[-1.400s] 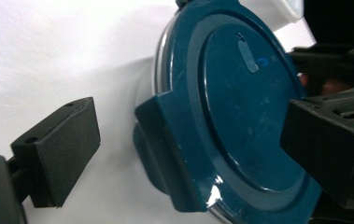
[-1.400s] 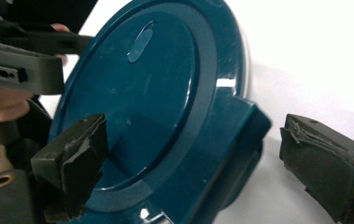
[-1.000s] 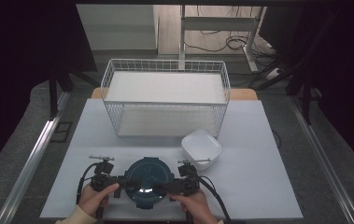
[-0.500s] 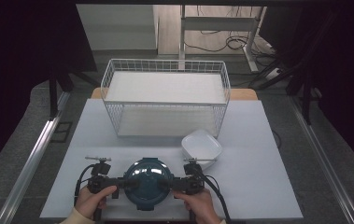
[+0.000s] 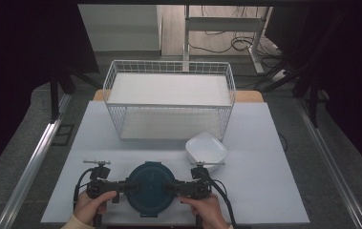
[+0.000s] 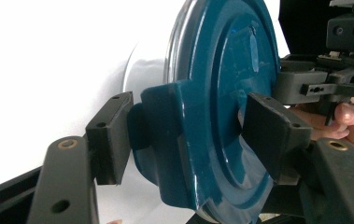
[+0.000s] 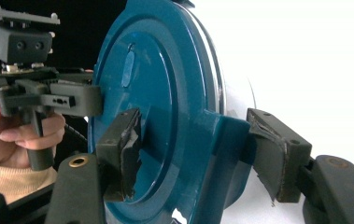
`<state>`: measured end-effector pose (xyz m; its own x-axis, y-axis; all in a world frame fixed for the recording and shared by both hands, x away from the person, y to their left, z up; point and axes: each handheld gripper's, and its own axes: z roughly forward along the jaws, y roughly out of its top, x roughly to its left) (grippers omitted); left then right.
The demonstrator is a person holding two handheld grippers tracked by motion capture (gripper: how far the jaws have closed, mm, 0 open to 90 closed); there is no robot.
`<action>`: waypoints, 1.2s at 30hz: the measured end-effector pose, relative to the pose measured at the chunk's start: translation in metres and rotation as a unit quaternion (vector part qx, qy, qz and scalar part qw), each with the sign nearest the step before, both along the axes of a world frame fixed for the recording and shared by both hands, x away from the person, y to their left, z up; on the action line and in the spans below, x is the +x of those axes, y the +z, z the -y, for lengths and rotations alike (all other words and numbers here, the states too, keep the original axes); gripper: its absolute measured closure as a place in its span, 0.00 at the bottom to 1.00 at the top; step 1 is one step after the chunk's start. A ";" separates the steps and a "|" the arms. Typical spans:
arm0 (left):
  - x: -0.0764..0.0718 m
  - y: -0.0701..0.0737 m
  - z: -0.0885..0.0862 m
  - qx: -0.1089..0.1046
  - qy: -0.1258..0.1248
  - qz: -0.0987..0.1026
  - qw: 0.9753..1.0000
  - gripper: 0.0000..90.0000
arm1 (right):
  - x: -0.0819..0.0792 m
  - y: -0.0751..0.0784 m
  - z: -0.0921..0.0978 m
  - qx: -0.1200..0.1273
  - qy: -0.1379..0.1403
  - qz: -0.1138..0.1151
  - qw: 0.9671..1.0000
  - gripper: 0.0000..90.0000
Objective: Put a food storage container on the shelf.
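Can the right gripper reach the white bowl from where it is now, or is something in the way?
Probably not at once: the right gripper is shut on the blue lid. The table between it and the white bowl is bare.

Ahead of me on the white table point(image 5: 264, 191) stands a white wire basket point(image 5: 169, 102), upright near the far edge. Just in front of its right corner sits a small white square bowl point(image 5: 206, 150), close to the basket but apart from it.

White table point(image 5: 264, 191) bears wire basket point(image 5: 169, 102), white dish point(image 5: 206, 150), seemingly empty.
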<state>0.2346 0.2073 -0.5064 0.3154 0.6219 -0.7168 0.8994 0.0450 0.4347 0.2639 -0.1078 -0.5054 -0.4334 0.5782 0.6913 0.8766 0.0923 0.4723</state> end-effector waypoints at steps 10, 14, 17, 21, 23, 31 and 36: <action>-0.002 0.004 -0.001 -0.001 0.003 0.017 1.000 0.42 | -0.002 0.008 0.001 -0.002 -0.003 0.020 1.000 0.45; -0.003 0.008 0.001 0.000 0.004 0.024 1.000 0.42 | -0.002 0.011 0.002 -0.004 0.002 0.030 1.000 0.46; -0.004 0.012 0.002 0.002 0.003 0.031 1.000 0.42 | -0.002 0.014 0.003 -0.002 0.004 0.037 0.999 0.46; -0.007 0.017 0.002 0.003 0.002 0.041 0.999 0.43 | -0.003 0.020 0.004 0.002 0.007 0.052 0.999 0.46; -0.007 0.018 0.002 0.003 0.003 0.043 0.999 0.43 | -0.003 0.021 0.004 0.001 0.008 0.055 0.998 0.46; -0.006 0.023 0.004 0.005 -0.002 0.051 0.999 0.43 | -0.003 0.026 0.006 0.000 0.011 0.066 0.998 0.46; -0.006 0.032 0.007 0.012 -0.004 0.062 0.998 0.43 | -0.003 0.032 0.009 0.003 0.012 0.074 0.997 0.46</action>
<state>0.2282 0.1999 -0.4741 0.4058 0.6350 -0.6573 0.8388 0.0268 0.5437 0.2605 -0.1169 -0.4732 -0.5443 0.5625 0.6223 0.7949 0.1087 0.5970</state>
